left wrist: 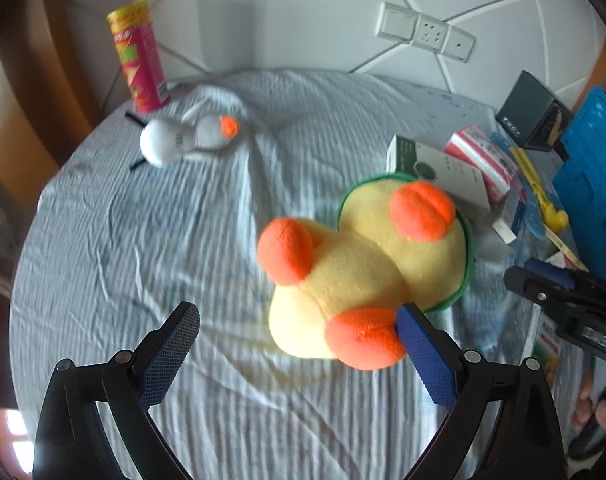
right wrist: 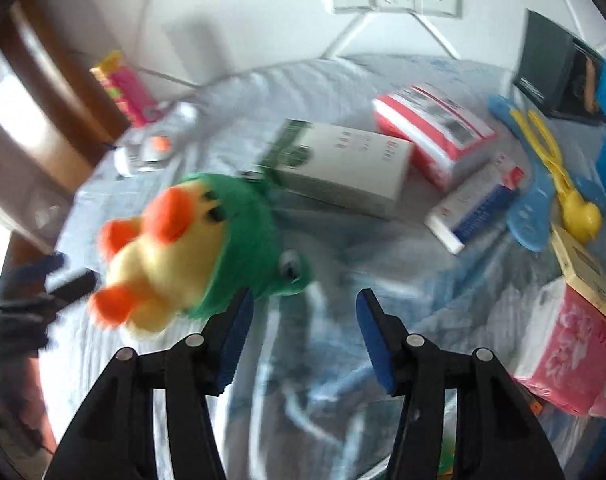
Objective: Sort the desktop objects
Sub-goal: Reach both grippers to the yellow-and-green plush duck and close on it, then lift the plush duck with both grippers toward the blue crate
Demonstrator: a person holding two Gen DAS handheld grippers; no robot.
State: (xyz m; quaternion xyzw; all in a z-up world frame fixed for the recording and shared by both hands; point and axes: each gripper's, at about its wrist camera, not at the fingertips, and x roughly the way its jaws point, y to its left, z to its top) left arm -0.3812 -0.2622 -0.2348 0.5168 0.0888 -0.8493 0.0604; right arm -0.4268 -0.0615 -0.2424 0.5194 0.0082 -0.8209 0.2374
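From here I judge the plush duck (left wrist: 359, 280) as light and soft all through: fleecy yellow body, stuffed orange feet and beak, a green frog-like hood around its head. It lies on its back near the middle of the worktop (left wrist: 143, 240), which is covered in a crinkled pale-blue striped cloth. It should squash under pressure and not slip, so I would take it across a narrow part, a foot or the neck, rather than the broad belly.

My left gripper (left wrist: 299, 340) has its fingers spread wide, the right one touching or just beside an orange foot, nothing clamped. My right gripper (right wrist: 303, 320) stands partly open and empty, just beside the hood.

Stiff cardboard boxes (right wrist: 343, 164) lie beyond the duck, a smooth snack tube (left wrist: 139, 60) stands far left, near a small white plush (left wrist: 187, 136).
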